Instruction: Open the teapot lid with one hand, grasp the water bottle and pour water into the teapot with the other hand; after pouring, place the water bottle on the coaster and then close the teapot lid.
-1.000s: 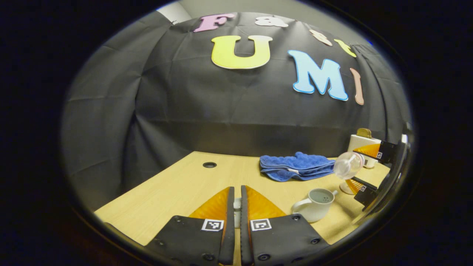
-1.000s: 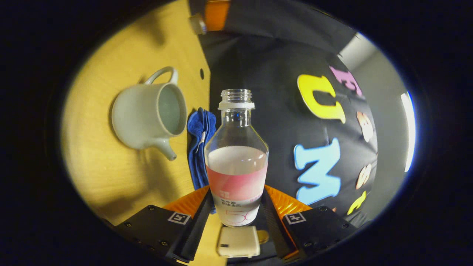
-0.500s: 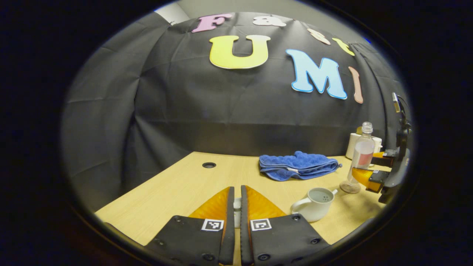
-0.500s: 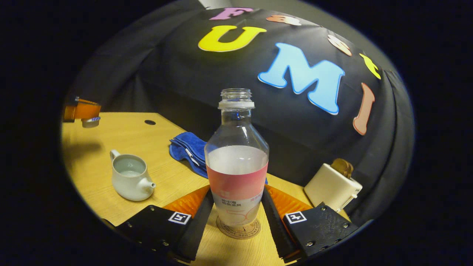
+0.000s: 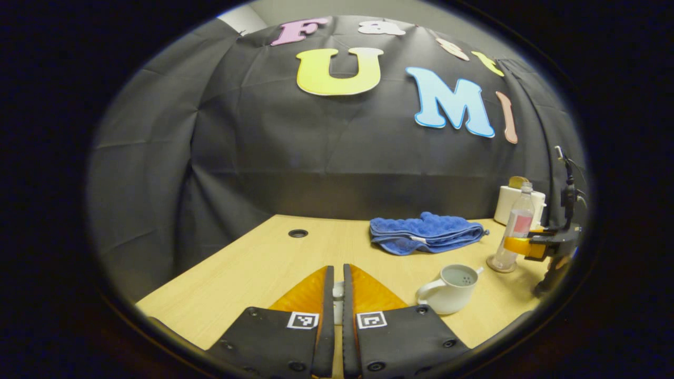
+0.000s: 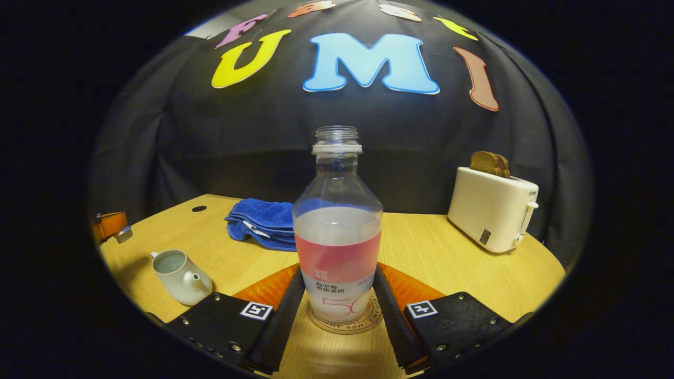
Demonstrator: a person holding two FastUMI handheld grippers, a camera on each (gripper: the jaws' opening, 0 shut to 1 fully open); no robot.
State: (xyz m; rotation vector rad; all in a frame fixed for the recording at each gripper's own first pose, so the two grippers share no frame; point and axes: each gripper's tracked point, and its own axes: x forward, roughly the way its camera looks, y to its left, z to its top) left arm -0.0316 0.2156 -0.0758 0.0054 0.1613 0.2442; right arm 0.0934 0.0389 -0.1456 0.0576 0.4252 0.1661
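Bottle (image 6: 337, 231) now upright on one coaster (image 6: 345, 325), right tongs (image 6: 337, 302) gripping

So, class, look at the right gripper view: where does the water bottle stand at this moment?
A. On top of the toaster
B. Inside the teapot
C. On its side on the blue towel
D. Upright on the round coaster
D: the water bottle stands upright with its base on the round coaster, between the fingers of the right gripper, apart from the teapot.
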